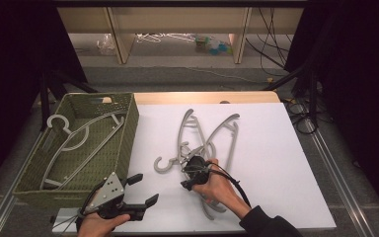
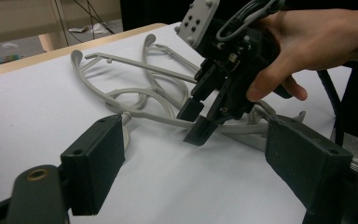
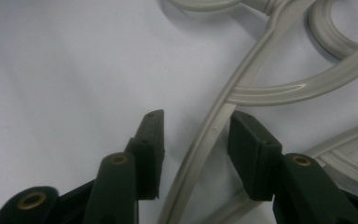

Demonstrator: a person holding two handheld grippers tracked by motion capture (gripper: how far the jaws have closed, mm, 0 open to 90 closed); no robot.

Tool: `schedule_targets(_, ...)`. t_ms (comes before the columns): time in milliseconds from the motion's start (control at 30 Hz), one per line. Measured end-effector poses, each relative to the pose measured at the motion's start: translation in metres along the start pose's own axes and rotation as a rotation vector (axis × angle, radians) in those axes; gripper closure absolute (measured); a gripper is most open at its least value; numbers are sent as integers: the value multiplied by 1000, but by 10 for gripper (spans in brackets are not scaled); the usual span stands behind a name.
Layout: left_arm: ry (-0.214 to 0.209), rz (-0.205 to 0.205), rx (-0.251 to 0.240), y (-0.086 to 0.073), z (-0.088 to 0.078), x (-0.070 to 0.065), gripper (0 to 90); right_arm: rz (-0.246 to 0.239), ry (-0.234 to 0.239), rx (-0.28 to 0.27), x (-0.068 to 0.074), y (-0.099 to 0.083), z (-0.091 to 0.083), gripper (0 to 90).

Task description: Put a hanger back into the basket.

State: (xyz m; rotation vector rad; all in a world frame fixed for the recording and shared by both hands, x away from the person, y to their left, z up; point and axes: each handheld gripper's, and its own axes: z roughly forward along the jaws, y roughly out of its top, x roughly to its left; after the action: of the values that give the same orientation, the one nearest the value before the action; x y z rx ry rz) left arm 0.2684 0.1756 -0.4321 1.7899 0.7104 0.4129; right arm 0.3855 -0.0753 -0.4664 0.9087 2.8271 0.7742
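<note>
At the near edge of the white sheet (image 1: 276, 148), the left gripper (image 1: 140, 193) rests with its tongs spread wide and nothing between them, bare sheet ahead of it. Just left of it stands the green woven basket (image 1: 128, 133), whose near right corner sits close to that gripper, so little room is left on that side. Two grey hangers (image 1: 79, 143) lie inside the basket.

A little farther in and to the right, the right gripper (image 1: 190, 178) points down over the heap of grey plastic hangers (image 1: 212, 138) near the middle of the sheet. The right gripper view gives what the high view cannot: the tongs straddle one curved hanger arm (image 3: 205, 140), half closed, with a gap on both sides, so the pads do not pinch it. The left gripper view shows the right gripper (image 2: 199, 120) from the side, its tips low at the hanger bars, a hand (image 2: 307, 42) wrapped around its body.

Right of the heap and toward the far edge the sheet lies open. Beyond it runs the wooden table edge (image 1: 202, 97), then shelving legs (image 1: 121, 39) on the floor.
</note>
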Motion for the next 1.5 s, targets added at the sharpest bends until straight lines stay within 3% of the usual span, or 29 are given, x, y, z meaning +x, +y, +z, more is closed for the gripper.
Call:
schedule_targets(233,-5,0,-3,-1,1,1,204,9,1,15,-2,2,4,672)
schedule_targets(433,6,5,11,-1,0,2,206,32,-5,32,-1,2,3,690)
schedule_targets(600,2,4,-6,-1,0,3,211,43,9,31,-2,1,-3,703)
schedule_targets(667,8,11,10,-1,-1,2,217,50,21,25,-3,1,-9,709)
schedule_targets(800,5,22,-3,1,-3,3,219,30,11,-15,-3,3,-31,754)
schedule_targets(900,9,8,-10,1,-3,3,219,19,17,-35,-8,0,-48,809)
schedule_targets(967,10,10,-15,1,-3,3,220,17,16,-34,-10,-2,-51,822)
schedule_targets(1000,11,15,-8,1,-4,3,220,-17,20,-24,-14,-7,-60,823)
schedule_targets(1100,0,31,-19,1,-4,5,220,-49,28,-23,-18,-14,-70,826)
schedule_targets(1133,14,11,-15,1,-3,4,221,-60,33,-18,-19,-16,-73,827)
schedule_targets(1167,13,29,-9,1,-3,4,221,-72,40,-15,-21,-18,-77,827)
schedule_targets(1300,20,31,-10,2,-1,4,221,-104,80,-40,-30,-27,-89,827)
schedule_targets(1433,43,55,25,2,1,3,226,-128,122,-59,-34,-35,-101,827)
schedule_targets(1500,31,38,5,2,3,3,227,-141,126,-67,-35,-36,-103,827)
